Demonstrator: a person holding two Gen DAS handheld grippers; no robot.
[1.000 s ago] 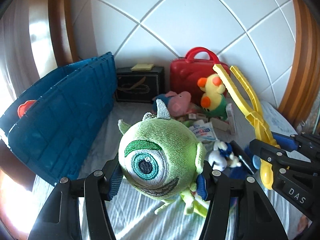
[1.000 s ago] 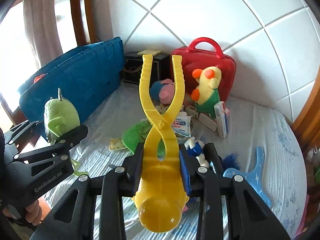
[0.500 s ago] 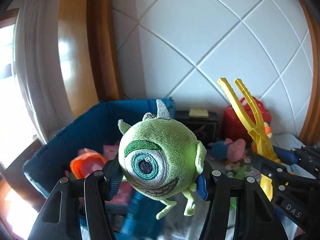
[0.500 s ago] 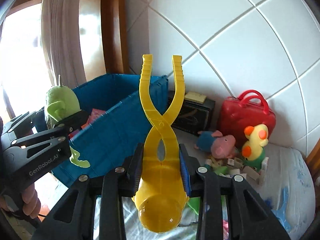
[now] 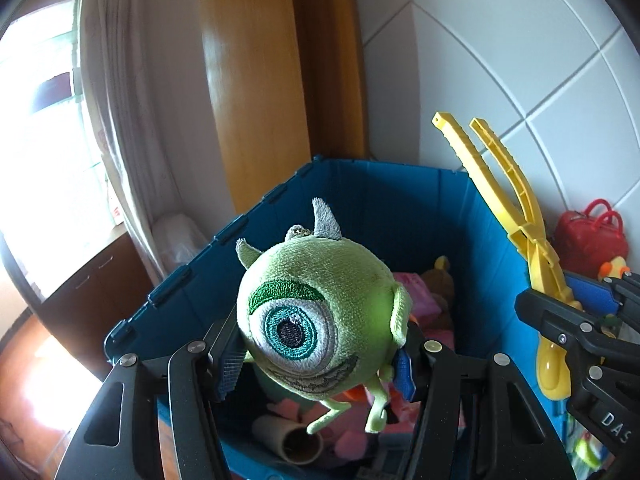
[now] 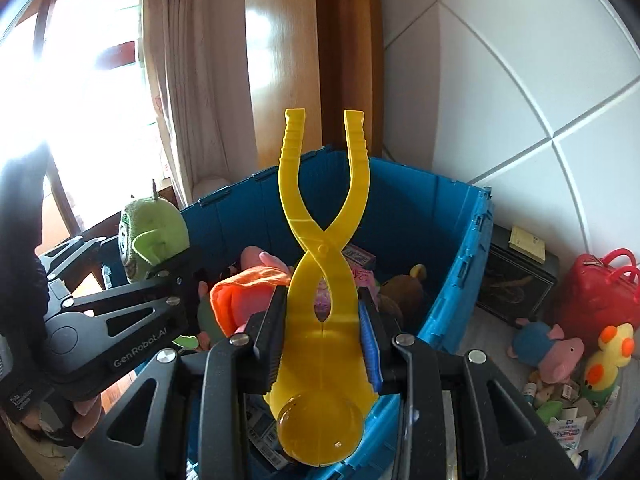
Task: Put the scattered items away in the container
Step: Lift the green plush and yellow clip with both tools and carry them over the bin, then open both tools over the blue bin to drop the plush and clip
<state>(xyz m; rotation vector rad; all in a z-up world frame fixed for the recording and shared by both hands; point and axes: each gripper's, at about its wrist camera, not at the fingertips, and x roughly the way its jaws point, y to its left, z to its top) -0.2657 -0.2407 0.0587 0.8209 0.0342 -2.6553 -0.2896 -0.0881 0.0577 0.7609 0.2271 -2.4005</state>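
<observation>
Green plush (image 5: pixel 320 316) in left tongs (image 5: pixel 320 354), yellow scoop (image 6: pixel 324 320) in right tongs (image 6: pixel 324 344) (both above blue bin's rim (image 6: pixel 476 216)).

Left claw (image 5: pixel 320 354) clamped, right claw (image 6: pixel 322 344) clamped, both angled downward

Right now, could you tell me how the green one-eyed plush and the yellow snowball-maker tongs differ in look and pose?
The green one-eyed plush is soft, round and fuzzy; the yellow snowball-maker tongs are hard, glossy plastic, long with crossed handles. The plush faces the left camera with its legs dangling; the tongs point handles-up, ball end low. Each is clamped in a gripper above the blue crate.
</observation>
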